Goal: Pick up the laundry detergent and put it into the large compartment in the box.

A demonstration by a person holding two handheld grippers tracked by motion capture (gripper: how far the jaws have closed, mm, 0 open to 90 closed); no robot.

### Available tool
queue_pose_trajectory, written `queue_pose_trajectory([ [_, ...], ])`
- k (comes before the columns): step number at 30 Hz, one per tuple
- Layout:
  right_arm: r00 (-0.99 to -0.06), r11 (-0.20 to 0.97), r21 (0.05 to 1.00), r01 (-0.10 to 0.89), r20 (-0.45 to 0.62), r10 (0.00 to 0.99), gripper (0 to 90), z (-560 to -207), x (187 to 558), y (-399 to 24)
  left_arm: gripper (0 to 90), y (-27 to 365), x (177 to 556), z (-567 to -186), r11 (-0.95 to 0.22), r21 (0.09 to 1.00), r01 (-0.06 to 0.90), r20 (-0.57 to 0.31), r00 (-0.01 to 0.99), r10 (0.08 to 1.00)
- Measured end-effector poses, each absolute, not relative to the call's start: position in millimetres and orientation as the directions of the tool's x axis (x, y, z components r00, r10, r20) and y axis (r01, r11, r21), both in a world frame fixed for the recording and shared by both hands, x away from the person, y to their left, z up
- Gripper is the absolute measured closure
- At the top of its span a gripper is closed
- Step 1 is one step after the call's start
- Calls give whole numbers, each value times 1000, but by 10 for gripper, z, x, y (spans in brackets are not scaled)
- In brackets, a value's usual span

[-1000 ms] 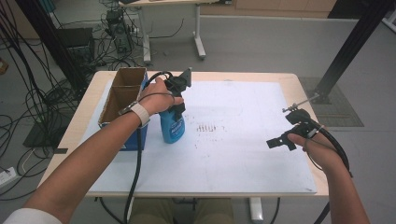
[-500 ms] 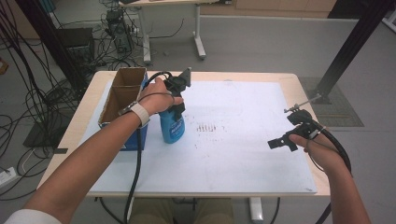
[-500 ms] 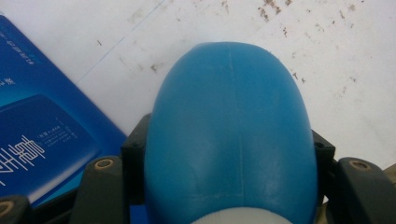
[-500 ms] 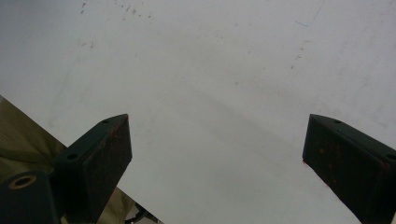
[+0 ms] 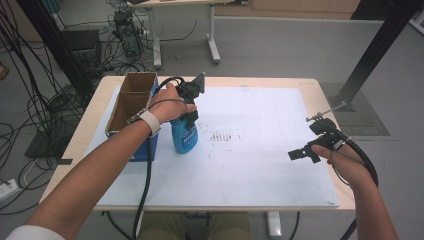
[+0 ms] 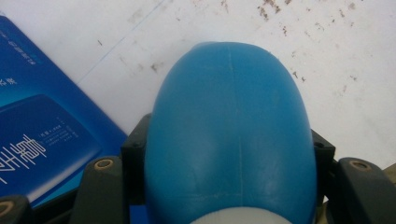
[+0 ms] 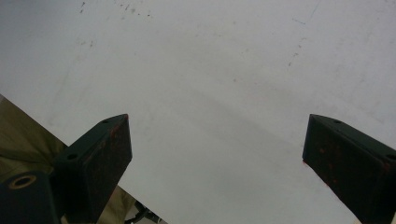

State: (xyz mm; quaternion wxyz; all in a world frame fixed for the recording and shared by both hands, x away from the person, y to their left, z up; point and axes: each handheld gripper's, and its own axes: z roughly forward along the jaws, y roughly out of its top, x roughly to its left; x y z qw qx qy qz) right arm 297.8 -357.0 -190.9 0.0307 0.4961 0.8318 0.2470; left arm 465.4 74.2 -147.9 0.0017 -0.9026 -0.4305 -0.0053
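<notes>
A: Anything different from a second ago?
B: Nothing. The right gripper (image 5: 305, 152) still hovers wide and empty, well right of the blue bottle (image 5: 184, 134). The left gripper (image 5: 191, 117) stays clamped on its neck, bottle just beside the cardboard box (image 5: 131, 102). Lift pending, I'd judge.

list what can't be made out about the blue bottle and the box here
- Blue bottle top: in the high view the left hand-held gripper and hand cover it.
- Bottle label: too small to read in the high view; the left gripper view faces its plain side.
- Cardboard box contents: its walls hide the inside in the high view.
- Blue panel print: cut off by the left gripper view's edge.
</notes>
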Motion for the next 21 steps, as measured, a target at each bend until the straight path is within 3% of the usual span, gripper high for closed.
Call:
queue_pose_trajectory([
  [21, -505, 381, 454, 806, 190, 842, 78, -1870, 2915, -3594, 388, 881, 4611, -519, -490, -13, 872, -7, 490, 872],
])
